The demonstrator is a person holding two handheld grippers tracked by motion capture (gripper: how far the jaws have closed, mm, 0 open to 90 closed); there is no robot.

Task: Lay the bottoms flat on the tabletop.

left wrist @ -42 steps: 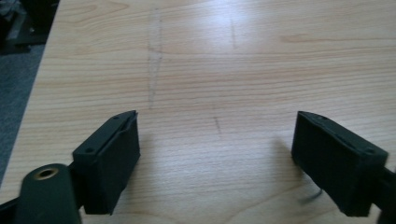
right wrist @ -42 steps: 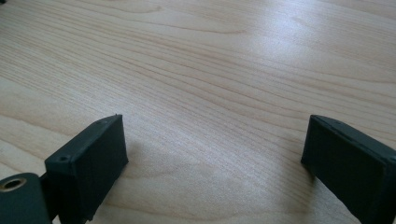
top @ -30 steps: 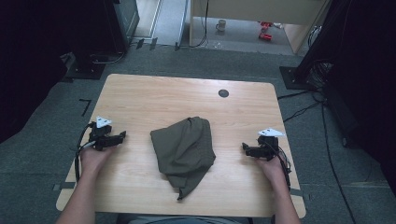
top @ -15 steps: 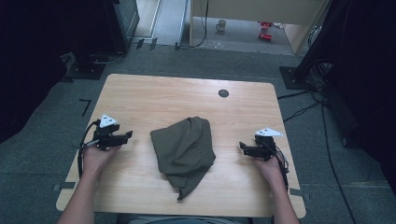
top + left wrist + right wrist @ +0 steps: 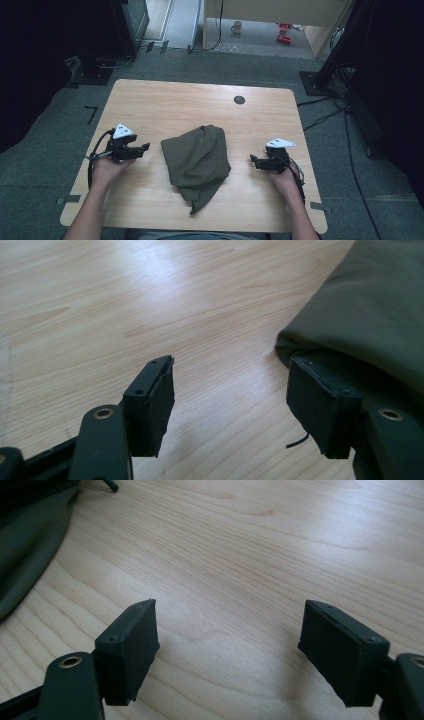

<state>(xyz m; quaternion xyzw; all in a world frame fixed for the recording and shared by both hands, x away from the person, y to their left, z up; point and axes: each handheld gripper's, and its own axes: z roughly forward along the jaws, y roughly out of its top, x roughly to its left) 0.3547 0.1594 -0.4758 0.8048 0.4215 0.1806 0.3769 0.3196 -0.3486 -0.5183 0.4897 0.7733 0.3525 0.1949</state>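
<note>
around the work: table, floor, clutter

a light wooden table [image 5: 150, 105] has a round black grommet [image 5: 239, 100] near its far edge. beyond, on the floor, stand a mug [image 5: 236, 27] and red objects [image 5: 285, 33]. cables [image 5: 325, 117] trail at right.

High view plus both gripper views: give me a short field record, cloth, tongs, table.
cloth: olive-green cloth, crumpled in a heap at mid table, a narrow end trailing toward the near edge
left tongs: open, beside the cloth's left edge, pointing at it, holding nothing
right tongs: open, clear of the cloth, over bare wood
table: light wooden table
other: round dark grommet near the far edge
</note>
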